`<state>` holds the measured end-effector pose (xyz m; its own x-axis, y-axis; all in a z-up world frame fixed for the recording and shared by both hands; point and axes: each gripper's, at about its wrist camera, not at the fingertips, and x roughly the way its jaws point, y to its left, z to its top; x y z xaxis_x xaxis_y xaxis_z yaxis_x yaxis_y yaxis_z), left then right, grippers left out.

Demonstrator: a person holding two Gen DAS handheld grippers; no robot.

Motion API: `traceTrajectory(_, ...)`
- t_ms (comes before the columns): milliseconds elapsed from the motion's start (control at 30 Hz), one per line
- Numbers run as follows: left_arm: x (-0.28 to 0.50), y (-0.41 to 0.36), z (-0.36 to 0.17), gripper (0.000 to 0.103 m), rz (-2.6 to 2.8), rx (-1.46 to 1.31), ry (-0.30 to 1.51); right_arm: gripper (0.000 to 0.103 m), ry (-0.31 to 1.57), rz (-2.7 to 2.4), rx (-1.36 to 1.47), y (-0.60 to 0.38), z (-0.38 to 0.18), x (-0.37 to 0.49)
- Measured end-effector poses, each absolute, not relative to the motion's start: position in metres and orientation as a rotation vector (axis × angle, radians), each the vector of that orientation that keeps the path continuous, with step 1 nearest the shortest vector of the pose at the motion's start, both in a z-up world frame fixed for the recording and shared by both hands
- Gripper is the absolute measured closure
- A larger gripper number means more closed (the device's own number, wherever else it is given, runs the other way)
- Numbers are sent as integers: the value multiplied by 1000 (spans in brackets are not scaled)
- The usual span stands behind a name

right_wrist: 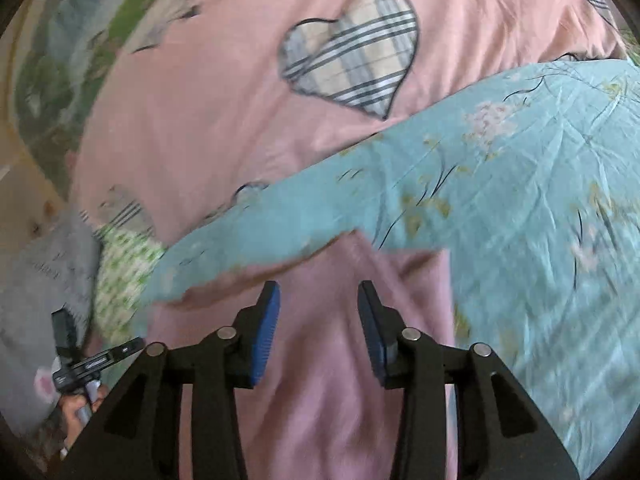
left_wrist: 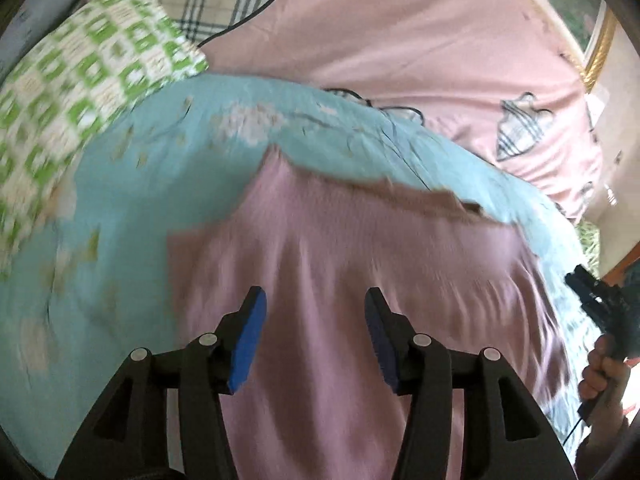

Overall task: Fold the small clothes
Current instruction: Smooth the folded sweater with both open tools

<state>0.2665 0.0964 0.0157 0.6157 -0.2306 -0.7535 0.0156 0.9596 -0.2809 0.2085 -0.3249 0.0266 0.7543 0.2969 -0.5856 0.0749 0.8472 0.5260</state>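
Pink garment [left_wrist: 360,280] lies spread on the teal floral sheet [left_wrist: 140,200], under and ahead of both grippers. Left gripper [left_wrist: 316,300] and right gripper [right_wrist: 318,294]: jaws apart, nothing between the pads. Looks like between folds; next move needs a fresh pinch on an edge, far hem likely

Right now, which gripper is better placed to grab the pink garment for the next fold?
Roughly even, slight edge to the left gripper: open, over the broad middle of the pink garment. The right gripper, also open, sits nearer its far edge. Neither holds cloth.
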Motion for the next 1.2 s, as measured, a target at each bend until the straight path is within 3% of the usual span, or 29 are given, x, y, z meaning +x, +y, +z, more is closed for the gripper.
traceTrajectory(367,198,107,-24,49,-16,-254,941,54,935,59,476,-306,-19,137)
traceTrajectory(733,134,150,-16,47,45,-417,943,54,809,-50,578,-331,-1,83)
traceTrajectory(1200,96,123,-28,46,-39,-584,982,46,717,151,607,-276,-4,46)
